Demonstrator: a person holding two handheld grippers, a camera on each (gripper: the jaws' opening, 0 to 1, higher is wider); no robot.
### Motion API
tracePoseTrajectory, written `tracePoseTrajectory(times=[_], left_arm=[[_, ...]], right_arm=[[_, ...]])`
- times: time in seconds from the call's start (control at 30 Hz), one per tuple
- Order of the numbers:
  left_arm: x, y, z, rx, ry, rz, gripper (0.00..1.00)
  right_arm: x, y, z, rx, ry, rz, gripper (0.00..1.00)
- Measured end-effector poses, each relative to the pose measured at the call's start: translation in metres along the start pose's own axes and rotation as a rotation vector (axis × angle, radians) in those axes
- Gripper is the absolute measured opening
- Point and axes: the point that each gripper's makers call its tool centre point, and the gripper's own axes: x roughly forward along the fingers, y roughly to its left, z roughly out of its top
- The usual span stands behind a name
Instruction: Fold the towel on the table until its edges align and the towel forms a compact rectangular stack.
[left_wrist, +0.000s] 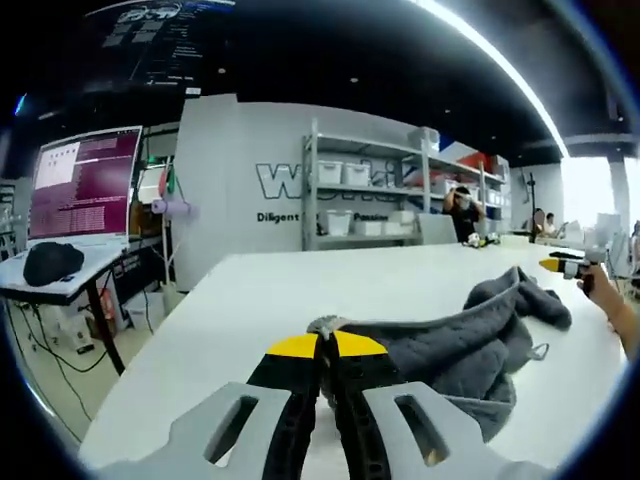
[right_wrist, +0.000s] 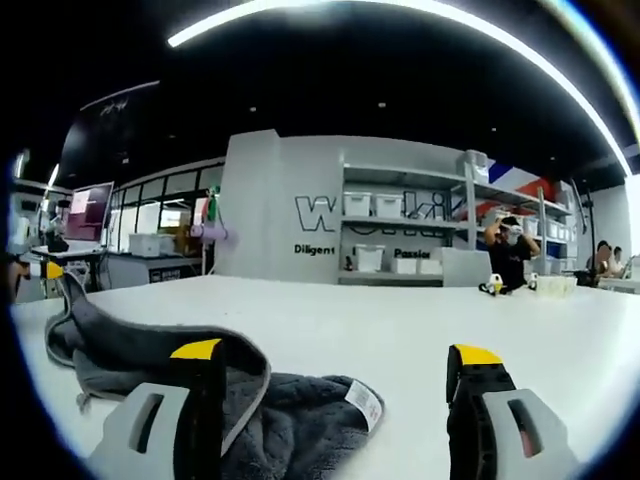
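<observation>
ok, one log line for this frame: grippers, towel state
left gripper: shut on towel corner | right gripper: open, over towel edge | towel: grey, crumpled, unfolded | table: white

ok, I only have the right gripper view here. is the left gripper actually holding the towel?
Observer: Yes. In the left gripper view the left gripper is shut on a corner of the towel.
Operator: Is the cloth flat on that side?
Observer: No. It lies bunched in a ridge across the white table, with no neat fold made yet.
Operator: And my right gripper, seen from there?
Observer: The right gripper sits past the towel's far end and looks clear of the cloth, with a hand behind it.
</observation>
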Motion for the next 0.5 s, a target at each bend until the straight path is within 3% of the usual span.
tracePoseTrajectory(times=[0.13,0.2,0.3,0.4,0.5], left_arm=[[0.003,0.007,-0.011,0.027,0.03,0.011,0.03],[0.001,0.007,-0.013,-0.004,0.027,0.005,0.03],[-0.001,0.006,-0.014,-0.014,0.025,0.004,0.03],[-0.002,0.006,-0.013,-0.007,0.021,0.009,0.03],[-0.002,0.006,-0.012,-0.02,0.014,0.001,0.03]], right_arm=[[-0.013,0.01,0.002,-0.002,0.005,0.048,0.94],[-0.022,0.016,0.002,-0.008,0.015,0.071,0.92],[-0.046,0.037,-0.008,-0.062,0.08,0.164,0.72],[-0.067,0.052,-0.001,-0.074,0.028,0.193,0.72],[-0.088,0.073,0.001,-0.022,0.012,0.287,0.66]])
